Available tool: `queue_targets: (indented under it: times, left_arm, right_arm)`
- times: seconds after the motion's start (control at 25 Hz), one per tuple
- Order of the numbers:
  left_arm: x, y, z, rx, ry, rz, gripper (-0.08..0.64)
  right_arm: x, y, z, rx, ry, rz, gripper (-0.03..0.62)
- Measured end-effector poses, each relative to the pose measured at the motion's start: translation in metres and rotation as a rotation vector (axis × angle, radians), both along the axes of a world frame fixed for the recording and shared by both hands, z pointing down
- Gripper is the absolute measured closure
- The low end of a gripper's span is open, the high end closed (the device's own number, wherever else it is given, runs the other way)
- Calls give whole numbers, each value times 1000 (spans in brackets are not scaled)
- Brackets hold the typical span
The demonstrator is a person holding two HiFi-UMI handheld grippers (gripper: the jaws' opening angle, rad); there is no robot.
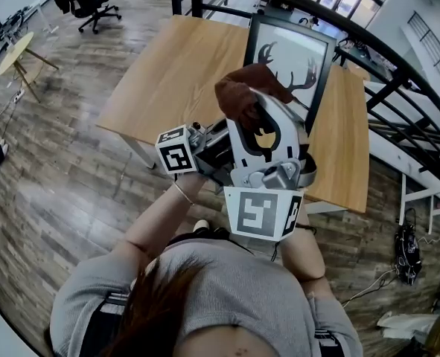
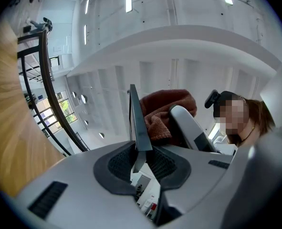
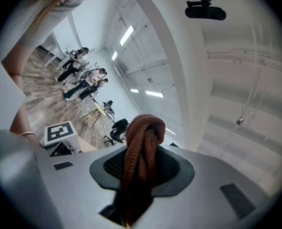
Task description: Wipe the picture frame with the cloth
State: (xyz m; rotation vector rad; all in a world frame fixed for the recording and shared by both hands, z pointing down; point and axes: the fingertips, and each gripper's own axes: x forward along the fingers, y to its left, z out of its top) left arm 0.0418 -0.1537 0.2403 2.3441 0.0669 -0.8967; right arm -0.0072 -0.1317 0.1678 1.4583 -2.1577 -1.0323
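Note:
The picture frame [image 1: 320, 47], black-rimmed with an antler print, stands tilted up over the wooden table [image 1: 175, 73]. My left gripper [image 2: 140, 159] is shut on the frame's lower edge, and the frame [image 2: 137, 123] shows edge-on between its pads. Its marker cube [image 1: 176, 151] is at the centre left of the head view. My right gripper [image 3: 141, 168] is shut on a bunched brown cloth [image 3: 141, 142]. The cloth [image 1: 242, 88] is up against the frame's lower left part. In the left gripper view the cloth [image 2: 162, 109] lies just right of the frame.
A black railing [image 1: 398, 58] runs behind the table on the right. An office chair [image 1: 89, 2] and a small round table [image 1: 15, 54] stand far left on the wood floor. Cables and a dark bag [image 1: 407, 251] lie on the floor at the right.

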Motion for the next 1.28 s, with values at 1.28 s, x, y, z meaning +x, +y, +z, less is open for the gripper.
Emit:
queue_targets:
  times: [1.28]
  left_arm:
    - [-3,-1,0,29,22,0,488]
  right_arm:
    - [107,-32,-147,367,232,375,459]
